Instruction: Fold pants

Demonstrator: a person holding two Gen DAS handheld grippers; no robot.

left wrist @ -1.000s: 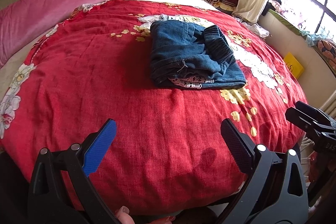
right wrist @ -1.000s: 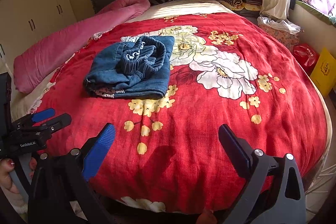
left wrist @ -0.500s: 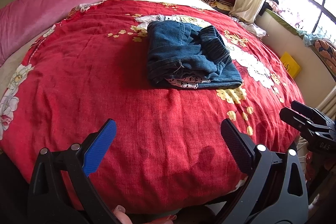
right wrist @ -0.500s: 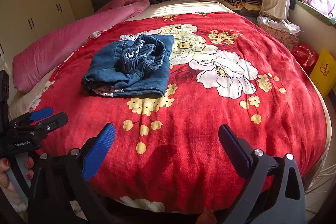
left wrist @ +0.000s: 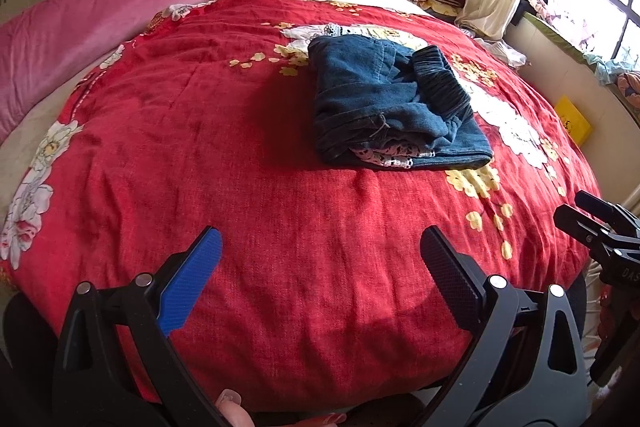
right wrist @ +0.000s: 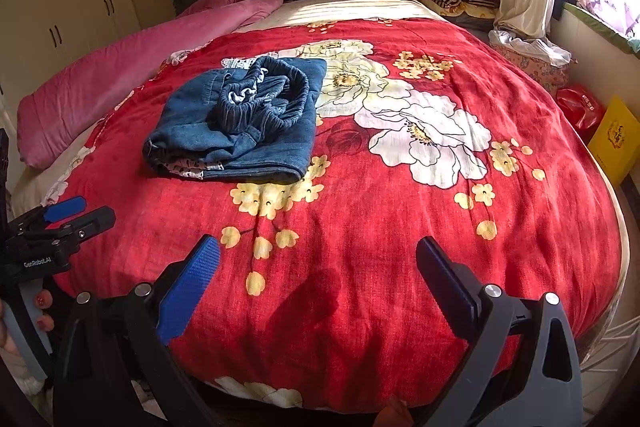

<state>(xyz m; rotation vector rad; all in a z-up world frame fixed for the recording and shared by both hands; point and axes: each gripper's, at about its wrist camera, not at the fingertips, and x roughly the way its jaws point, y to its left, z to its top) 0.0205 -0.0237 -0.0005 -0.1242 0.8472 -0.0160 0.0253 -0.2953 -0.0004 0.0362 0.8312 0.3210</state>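
"GenRobot.AI" lettering on left gripper (right wrist: 70, 217) (folded pants (right wrist: 240, 123) beyond)

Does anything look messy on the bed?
A little. On the folded blue denim pants the elastic waistband sits bunched and curled on top, and patterned lining pokes out at the near edge.

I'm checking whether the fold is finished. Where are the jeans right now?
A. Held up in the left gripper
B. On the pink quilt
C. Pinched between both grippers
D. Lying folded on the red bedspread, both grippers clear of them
D: the folded jeans lie on the red bedspread, while the left gripper and right gripper stand open and empty near the bed's edge.
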